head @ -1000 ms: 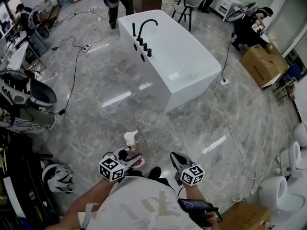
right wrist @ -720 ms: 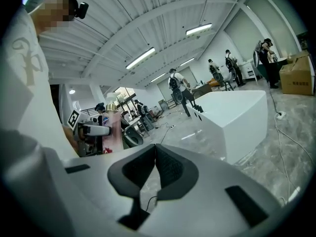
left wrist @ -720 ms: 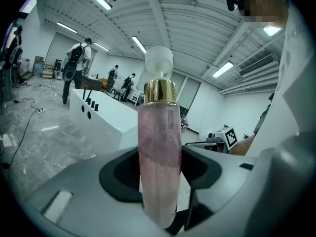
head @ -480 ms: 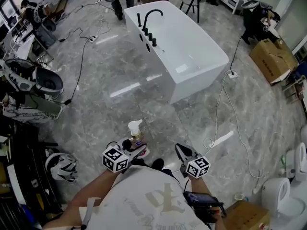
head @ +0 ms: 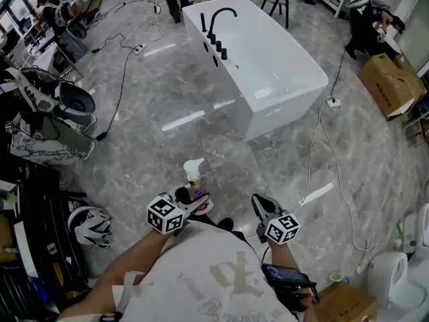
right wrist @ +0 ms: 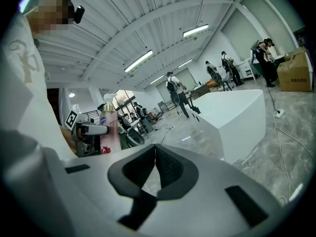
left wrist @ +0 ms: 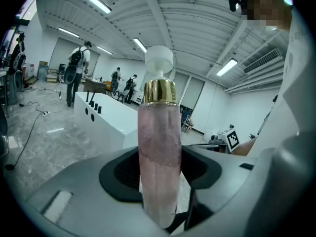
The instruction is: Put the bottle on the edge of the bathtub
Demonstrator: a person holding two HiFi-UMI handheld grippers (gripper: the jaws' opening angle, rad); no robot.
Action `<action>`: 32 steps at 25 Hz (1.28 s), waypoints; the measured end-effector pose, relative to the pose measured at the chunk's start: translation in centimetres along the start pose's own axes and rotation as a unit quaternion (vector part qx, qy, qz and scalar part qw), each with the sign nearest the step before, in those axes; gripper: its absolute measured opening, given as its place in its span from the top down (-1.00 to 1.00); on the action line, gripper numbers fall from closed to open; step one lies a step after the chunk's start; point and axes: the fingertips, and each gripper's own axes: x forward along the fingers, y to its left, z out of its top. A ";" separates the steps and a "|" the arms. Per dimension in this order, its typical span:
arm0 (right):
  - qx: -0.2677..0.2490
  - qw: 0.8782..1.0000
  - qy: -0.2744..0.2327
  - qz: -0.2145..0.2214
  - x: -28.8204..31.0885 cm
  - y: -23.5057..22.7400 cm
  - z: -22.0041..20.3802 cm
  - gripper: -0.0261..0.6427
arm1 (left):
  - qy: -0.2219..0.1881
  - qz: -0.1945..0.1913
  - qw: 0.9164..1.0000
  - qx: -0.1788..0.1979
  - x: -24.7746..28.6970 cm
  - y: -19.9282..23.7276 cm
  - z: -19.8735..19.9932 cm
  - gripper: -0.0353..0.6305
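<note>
Your left gripper (head: 190, 202) is clamped on the clear pink plastic pump bottle (head: 194, 182), which has a gold collar and a white pump head. In the left gripper view the bottle (left wrist: 159, 152) stands upright between the two dark ribbed pads (left wrist: 118, 169), one pressing each side of its lower body, with the gold collar and pump head rising above the jaws. You hold it in the air just in front of your body, over the glossy grey marble-patterned floor (head: 167, 113). It rests on nothing.

Your right gripper (head: 260, 206) is clenched on nothing. In the right gripper view its dark pads meet at the tips (right wrist: 154, 152), with only floor showing through the small gap lower down. That view also catches the bottle (right wrist: 107, 132) off to the left, in the other gripper, with a blue and red label on its side.

The white rectangular freestanding bathtub (head: 285, 113) stands on the floor well ahead of you, well apart from the bottle. A black arched faucet (head: 218, 17) and a row of black knobs (head: 218, 47) sit along its left edge. A white cable (head: 315, 159) trails over the floor from beside the tub's near right corner towards your right side. A brown cardboard box (head: 392, 79) lies beyond the tub's right side, and a white toilet (head: 385, 277) stands at the lower right.
</note>
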 end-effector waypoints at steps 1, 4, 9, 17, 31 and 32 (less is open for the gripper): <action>0.002 1.000 0.001 0.000 0.2 0.0 -0.1 0.90 | 0.000 0.000 1.000 -0.002 0.1 0.2 0.1 0.22; 0.005 1.000 0.009 -0.004 1.0 -0.2 -0.4 0.90 | -0.001 0.002 1.000 -0.011 0.5 1.4 0.3 0.22; 0.008 1.000 0.022 -0.018 2.9 -1.3 -0.3 0.90 | 0.002 -0.004 1.000 -0.019 1.7 4.1 0.5 0.22; -0.003 0.998 0.044 -0.037 8.8 -2.1 2.5 0.90 | 0.018 -0.021 1.000 0.001 3.9 10.4 3.3 0.22; -0.030 0.995 0.072 -0.067 20.7 -3.1 8.1 0.90 | 0.013 -0.066 0.998 -0.005 4.7 21.2 8.8 0.22; -0.031 0.995 0.072 -0.067 21.4 -3.1 8.5 0.90 | 0.012 -0.068 0.998 -0.004 4.7 21.8 9.1 0.22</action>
